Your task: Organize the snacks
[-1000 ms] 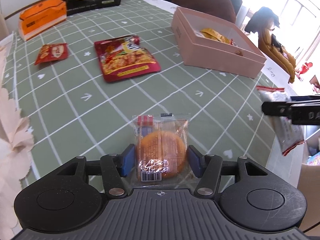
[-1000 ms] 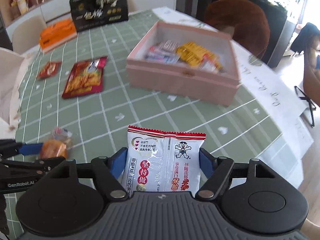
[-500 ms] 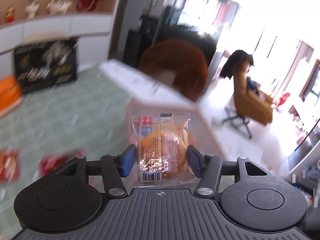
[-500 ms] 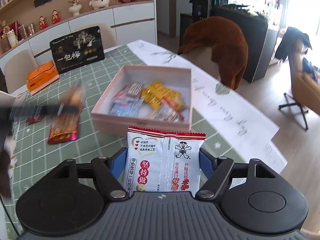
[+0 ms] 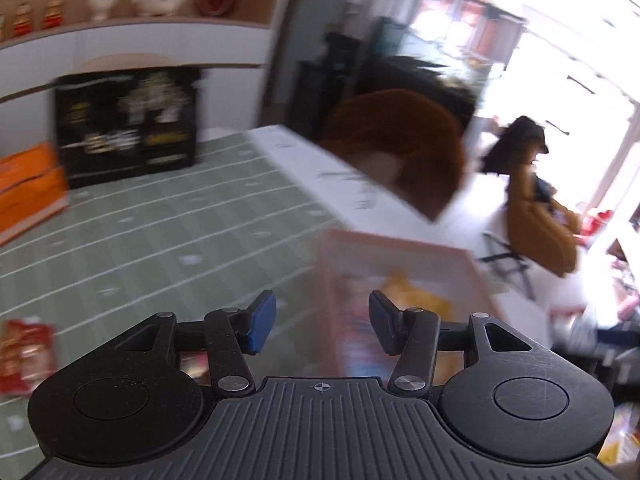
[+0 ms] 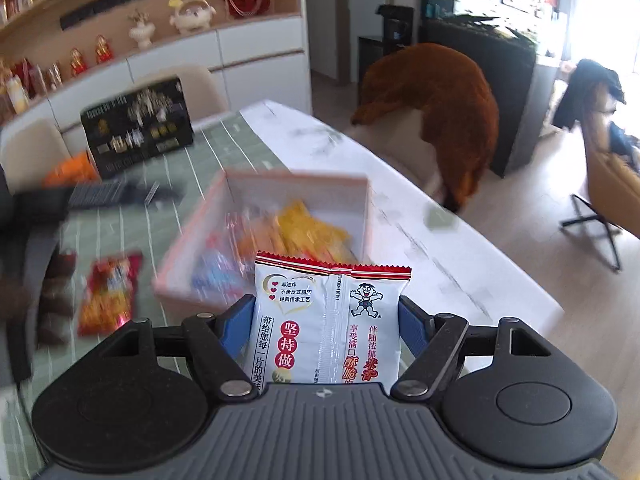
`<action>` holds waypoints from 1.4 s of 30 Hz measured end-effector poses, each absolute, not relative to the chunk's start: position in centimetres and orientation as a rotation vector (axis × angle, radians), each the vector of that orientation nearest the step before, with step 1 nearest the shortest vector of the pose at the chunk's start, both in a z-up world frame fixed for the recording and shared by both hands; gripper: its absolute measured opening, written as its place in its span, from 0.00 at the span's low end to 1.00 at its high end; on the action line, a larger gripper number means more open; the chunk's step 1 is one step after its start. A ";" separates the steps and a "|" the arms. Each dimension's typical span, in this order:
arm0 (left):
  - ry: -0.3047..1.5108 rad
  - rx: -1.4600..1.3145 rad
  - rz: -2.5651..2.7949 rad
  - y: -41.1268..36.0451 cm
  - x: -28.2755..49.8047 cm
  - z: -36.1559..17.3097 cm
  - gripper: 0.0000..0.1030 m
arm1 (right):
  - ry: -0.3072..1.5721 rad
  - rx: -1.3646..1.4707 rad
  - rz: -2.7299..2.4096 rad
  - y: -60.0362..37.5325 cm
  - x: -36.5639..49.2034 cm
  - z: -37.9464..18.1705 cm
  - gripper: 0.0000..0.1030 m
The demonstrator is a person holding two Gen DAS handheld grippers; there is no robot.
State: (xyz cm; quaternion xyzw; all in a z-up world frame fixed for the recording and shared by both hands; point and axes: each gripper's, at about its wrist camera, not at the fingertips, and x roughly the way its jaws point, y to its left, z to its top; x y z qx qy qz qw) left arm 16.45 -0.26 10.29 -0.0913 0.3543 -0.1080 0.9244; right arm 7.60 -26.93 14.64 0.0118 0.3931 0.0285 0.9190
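Note:
My left gripper (image 5: 322, 320) hangs over the near left corner of the pink box (image 5: 400, 246); its jaws are closing and nothing is between them. The left wrist view is blurred, so the snacks in the box show only as yellow and red smears. My right gripper (image 6: 326, 328) is shut on a white rice cracker packet (image 6: 328, 320) with a red top edge, held upright just short of the pink box (image 6: 296, 178). Several snack packets lie in that box. The orange cake packet is not visible in either view.
A red snack packet (image 6: 108, 296) lies on the green checked tablecloth (image 5: 140, 240) left of the box. A black gift box (image 5: 128, 128) and an orange box (image 5: 28, 188) stand at the far end. A brown-covered chair (image 6: 440, 112) stands beyond the table's white edge.
The orange cake packet has left the left gripper's jaws, which now stand empty. Both grippers have risen and moved toward the pink box. The right gripper still holds the cracker packet.

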 end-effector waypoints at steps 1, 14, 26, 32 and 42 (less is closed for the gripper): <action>0.742 -0.197 -0.163 1.5 16.4 10.1 0.55 | 0.796 0.028 0.074 -26.6 9.0 14.8 0.73; 0.868 -0.283 0.269 19.5 19.2 3.7 0.55 | 0.881 0.035 0.147 -20.5 16.0 11.2 0.76; 0.873 -0.208 0.157 16.8 15.5 1.7 0.57 | 0.938 -0.057 0.371 -7.7 15.0 10.3 0.76; 0.885 -0.219 0.097 15.9 10.3 2.1 0.54 | 1.041 -0.104 0.436 -1.5 17.9 7.0 0.76; 0.903 -0.305 0.066 16.9 8.2 2.2 0.51 | 1.115 -0.184 0.346 1.5 18.8 2.4 0.84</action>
